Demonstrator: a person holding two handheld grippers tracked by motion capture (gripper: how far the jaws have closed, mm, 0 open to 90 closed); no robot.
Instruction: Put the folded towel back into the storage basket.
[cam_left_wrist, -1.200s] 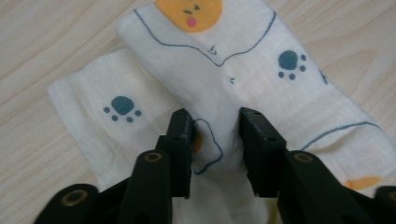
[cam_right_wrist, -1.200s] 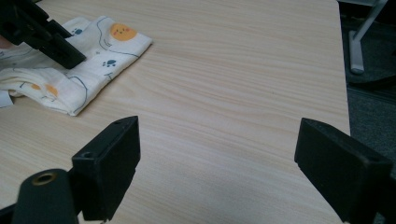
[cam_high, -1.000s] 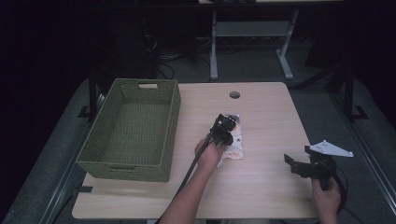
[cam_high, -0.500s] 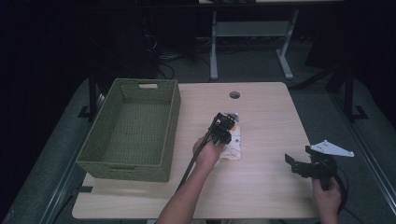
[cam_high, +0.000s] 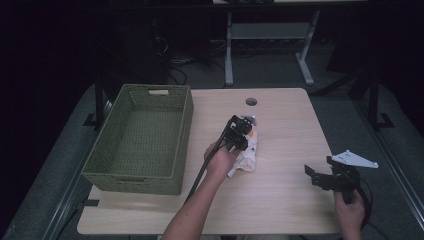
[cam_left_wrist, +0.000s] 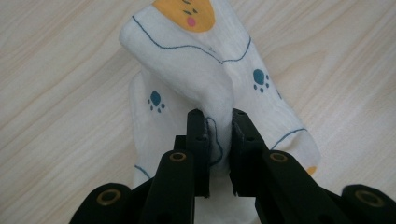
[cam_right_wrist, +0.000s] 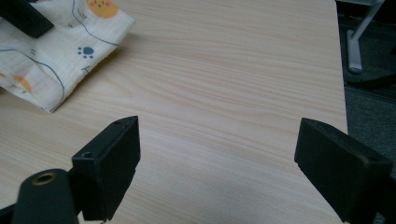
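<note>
A white cloth (cam_high: 247, 156) printed with blue paw prints and orange faces lies crumpled near the middle of the wooden table (cam_high: 280, 120). My left gripper (cam_high: 239, 135) sits right over it. In the left gripper view the cloth (cam_left_wrist: 196, 70) has a raised fold pinched between the jaws, and the left gripper (cam_left_wrist: 219, 126) is shut on that fold. My right gripper (cam_high: 320, 177) hovers at the table's right front, well apart from the cloth. Its jaws stand wide open over bare wood in the right gripper view, right gripper (cam_right_wrist: 217, 158), with the cloth (cam_right_wrist: 51, 60) at the upper left.
A green woven basket (cam_high: 142, 172) stands on the left part of the table, holding nothing that I can see. A round cable hole (cam_high: 251, 102) sits near the far edge. Beyond the table are a metal desk frame (cam_high: 270, 35) and dark floor.
Almost nothing differs. The left gripper stays on the cloth and the right gripper stays at the right front, shifted only slightly.
</note>
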